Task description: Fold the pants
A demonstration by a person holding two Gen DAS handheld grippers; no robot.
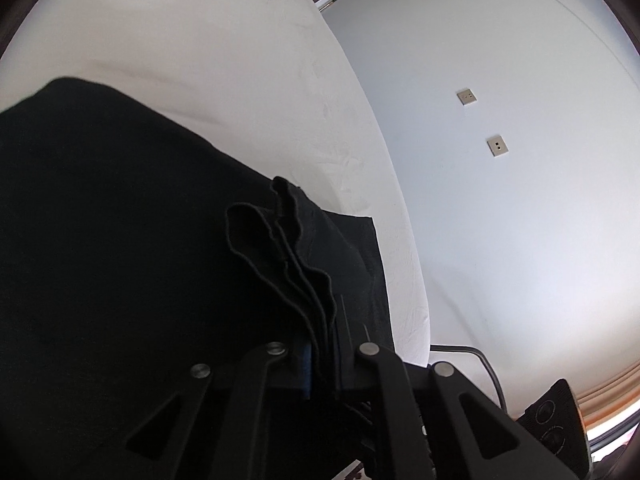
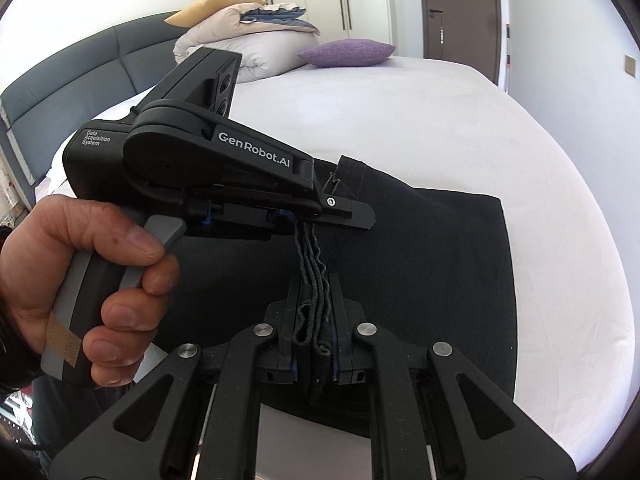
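Note:
Black pants [image 2: 440, 260] lie spread on the white bed [image 2: 460, 132], with a bunch of their layered edges lifted off the sheet. My right gripper [image 2: 314, 320] is shut on that stack of edges at the bottom of the right wrist view. Just beyond it my left gripper [image 2: 332, 216], held by a hand [image 2: 92, 280], is clamped on the same stack higher up. In the left wrist view the left gripper [image 1: 324, 344] is shut on the wavy folded edges, and the rest of the pants [image 1: 100, 220] drapes to the left over the bed [image 1: 200, 60].
A pile of folded duvets [image 2: 248, 44] and a purple pillow [image 2: 344, 54] sit at the head of the bed by the grey headboard [image 2: 72, 80]. A white wall with two sockets [image 1: 466, 96] runs along the bed's right side, and a cable [image 1: 484, 360] hangs there.

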